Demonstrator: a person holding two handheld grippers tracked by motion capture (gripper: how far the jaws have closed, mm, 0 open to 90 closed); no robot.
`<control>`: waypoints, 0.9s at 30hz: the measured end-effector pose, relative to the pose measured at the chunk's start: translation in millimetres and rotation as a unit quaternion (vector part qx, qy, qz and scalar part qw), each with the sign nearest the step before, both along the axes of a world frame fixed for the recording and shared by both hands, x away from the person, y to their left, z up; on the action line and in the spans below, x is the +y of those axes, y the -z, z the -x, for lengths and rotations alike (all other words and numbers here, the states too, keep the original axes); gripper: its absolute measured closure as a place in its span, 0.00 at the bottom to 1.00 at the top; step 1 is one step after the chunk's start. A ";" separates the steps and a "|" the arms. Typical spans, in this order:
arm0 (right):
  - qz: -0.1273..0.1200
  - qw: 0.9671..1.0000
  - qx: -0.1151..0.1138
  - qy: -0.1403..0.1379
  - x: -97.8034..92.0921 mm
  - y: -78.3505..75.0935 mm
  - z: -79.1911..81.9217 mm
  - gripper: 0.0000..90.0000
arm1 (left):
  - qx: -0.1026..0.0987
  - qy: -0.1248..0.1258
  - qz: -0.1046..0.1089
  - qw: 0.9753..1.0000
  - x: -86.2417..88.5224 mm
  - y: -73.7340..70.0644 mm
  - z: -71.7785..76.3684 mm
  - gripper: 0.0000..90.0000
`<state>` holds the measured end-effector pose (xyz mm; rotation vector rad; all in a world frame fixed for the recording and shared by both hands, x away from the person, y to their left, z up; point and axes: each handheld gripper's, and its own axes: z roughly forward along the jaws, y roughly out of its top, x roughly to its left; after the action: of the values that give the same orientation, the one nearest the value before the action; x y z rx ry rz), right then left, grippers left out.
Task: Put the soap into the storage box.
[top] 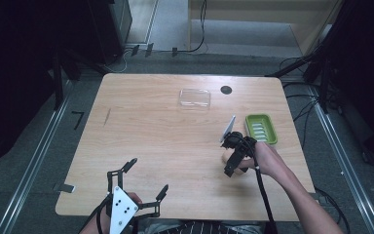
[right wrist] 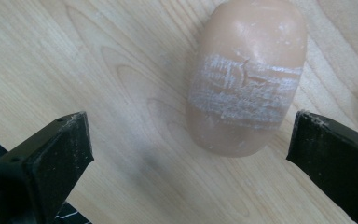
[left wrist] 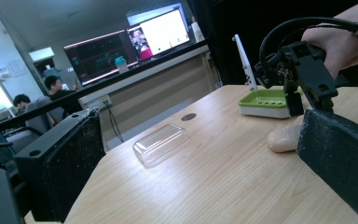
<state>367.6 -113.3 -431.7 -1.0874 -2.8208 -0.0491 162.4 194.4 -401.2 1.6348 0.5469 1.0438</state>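
Note:
A tan bar of soap [right wrist: 247,79] lies on the wooden table [top: 151,131], scuffed white across its middle. My right gripper [right wrist: 191,135] hangs open just above it, pointing down, with the soap between the jaws and closer to the right one. In the high view the right gripper [top: 233,158] covers most of the soap [top: 225,157]. A green soap dish [top: 261,128] sits just beyond it, on a white base. My left gripper [top: 147,176] is open at the table's near edge, holding nothing. The left gripper view shows the soap [left wrist: 282,139] and dish [left wrist: 265,100] behind the right gripper [left wrist: 298,65].
A clear plastic lid [top: 195,97] lies at the far middle of the table, with a round black hole [top: 226,89] to its right. Cables and dark stands ring the table. Monitors and seated people [left wrist: 56,88] are in the background.

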 end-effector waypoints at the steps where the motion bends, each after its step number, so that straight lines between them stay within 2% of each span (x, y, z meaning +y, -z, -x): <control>1: 0.002 1.000 0.001 -0.002 -0.5 0.2 -1.1 0.00 | 0.000 0.000 0.000 1.000 0.0 0.0 0.0 0.01; 13: -0.001 1.000 0.002 0.015 -3.4 4.9 -12.4 0.00 | 0.000 0.000 0.001 1.000 -0.1 0.0 0.0 0.01; 20: -0.002 1.000 0.005 0.019 -2.7 15.0 -19.8 0.00 | 0.000 0.000 0.000 1.000 -0.1 0.1 -0.1 0.01; 27: 0.007 1.000 0.011 0.022 0.3 25.4 -21.3 0.00 | -0.001 0.001 -0.002 1.000 -0.3 0.1 0.0 0.01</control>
<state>388.9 -113.0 -457.1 -1.1446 -2.7820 -0.0224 162.4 194.1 -401.3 1.6370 0.5436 1.0451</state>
